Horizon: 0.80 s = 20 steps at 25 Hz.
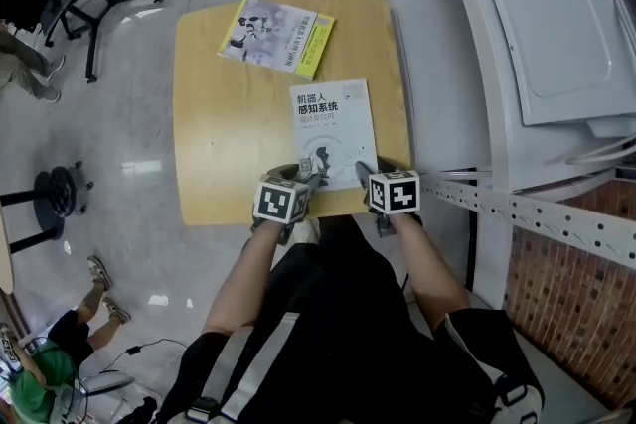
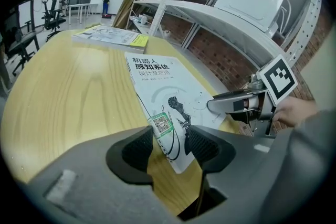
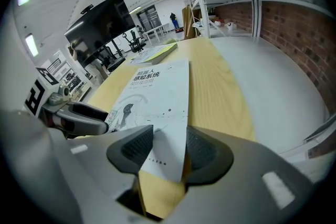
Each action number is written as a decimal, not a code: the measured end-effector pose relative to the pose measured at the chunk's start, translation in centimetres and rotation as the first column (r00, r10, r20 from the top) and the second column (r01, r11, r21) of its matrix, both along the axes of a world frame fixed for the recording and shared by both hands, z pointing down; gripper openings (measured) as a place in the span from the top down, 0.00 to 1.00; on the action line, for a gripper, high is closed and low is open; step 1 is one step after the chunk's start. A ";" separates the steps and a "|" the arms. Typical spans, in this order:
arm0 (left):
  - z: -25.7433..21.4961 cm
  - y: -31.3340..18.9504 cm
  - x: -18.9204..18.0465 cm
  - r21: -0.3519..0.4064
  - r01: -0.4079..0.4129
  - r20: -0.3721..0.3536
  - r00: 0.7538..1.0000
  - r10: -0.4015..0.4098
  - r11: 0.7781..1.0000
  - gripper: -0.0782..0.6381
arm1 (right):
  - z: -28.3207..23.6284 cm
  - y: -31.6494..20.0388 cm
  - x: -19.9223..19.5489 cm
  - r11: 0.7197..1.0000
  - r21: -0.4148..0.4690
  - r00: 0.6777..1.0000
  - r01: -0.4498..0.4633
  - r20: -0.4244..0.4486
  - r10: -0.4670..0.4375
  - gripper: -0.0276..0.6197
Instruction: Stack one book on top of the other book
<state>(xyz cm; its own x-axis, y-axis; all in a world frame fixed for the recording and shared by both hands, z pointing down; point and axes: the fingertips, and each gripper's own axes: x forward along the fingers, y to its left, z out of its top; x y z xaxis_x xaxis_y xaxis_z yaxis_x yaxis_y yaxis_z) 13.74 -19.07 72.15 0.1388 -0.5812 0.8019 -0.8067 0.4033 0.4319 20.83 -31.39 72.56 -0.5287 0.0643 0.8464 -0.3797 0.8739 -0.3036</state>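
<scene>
White book [image 1: 333, 129], black title, near corners clamped in left gripper [image 2: 170, 145], right gripper [image 3: 169, 150]

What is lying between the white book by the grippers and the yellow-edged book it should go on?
Nothing visible: only bare tabletop separates the white book from the yellow-edged book at the far edge.

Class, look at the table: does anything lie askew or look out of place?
The far book lies turned at an angle to the edges of the table, while the white book lies almost square. Nothing looks spilled or damaged.
</scene>
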 end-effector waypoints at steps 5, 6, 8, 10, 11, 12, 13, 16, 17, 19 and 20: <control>-0.1 0.4 1.2 -0.006 -0.028 0.020 0.999 0.028 1.000 0.58 | -0.1 0.3 1.4 1.000 0.009 1.000 -0.015 -0.009 0.015 0.66; -0.1 0.5 1.5 -0.007 -0.035 0.027 0.999 0.035 0.999 0.58 | -0.1 0.5 1.7 1.000 0.011 1.000 -0.018 -0.013 0.018 0.66; -0.1 0.9 1.9 -0.013 -0.049 0.039 0.998 0.050 0.999 0.58 | -0.1 0.9 2.4 0.999 0.015 0.999 -0.028 -0.015 0.029 0.66; 0.0 1.2 2.6 -0.011 -0.064 0.033 0.997 0.065 0.998 0.58 | -0.1 1.3 3.3 0.999 0.018 0.999 -0.041 -0.012 0.041 0.66; 0.0 1.4 3.0 -0.007 -0.068 0.025 0.997 0.068 0.998 0.58 | -0.1 1.4 3.8 0.999 0.019 0.999 -0.045 -0.012 0.046 0.66; 0.0 1.6 3.5 -0.002 -0.066 0.016 0.998 0.066 0.998 0.58 | -0.1 1.6 4.3 0.999 0.019 0.999 -0.050 -0.011 0.050 0.66; 0.0 1.8 4.0 0.003 -0.058 0.005 0.998 0.058 0.998 0.58 | -0.1 1.9 4.6 0.998 0.020 0.998 -0.057 -0.011 0.057 0.66; -0.3 2.3 4.6 0.019 -0.054 0.013 0.998 0.054 0.998 0.58 | -0.3 2.8 5.6 0.996 0.024 0.996 -0.088 -0.008 0.088 0.66; -0.3 2.6 4.8 0.023 -0.066 0.019 0.998 0.065 0.998 0.58 | -0.3 3.1 6.0 0.995 0.026 0.995 -0.099 -0.006 0.099 0.66; -0.2 3.5 6.0 0.019 -0.095 0.011 0.995 0.094 0.995 0.58 | -0.2 3.9 7.0 0.993 0.031 0.993 -0.116 0.002 0.116 0.66; -0.1 4.0 6.6 0.015 -0.109 0.008 0.994 0.109 0.994 0.58 | -0.2 4.3 7.5 0.992 0.033 0.993 -0.122 0.007 0.122 0.66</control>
<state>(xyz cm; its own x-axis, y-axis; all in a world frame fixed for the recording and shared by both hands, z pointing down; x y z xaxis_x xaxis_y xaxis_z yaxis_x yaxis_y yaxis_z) 20.32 -15.03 72.06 0.1965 -0.5751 0.7941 -0.8484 0.3063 0.4317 28.33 -27.05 72.39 -0.5349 -0.0292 0.8444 -0.4827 0.8308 -0.2771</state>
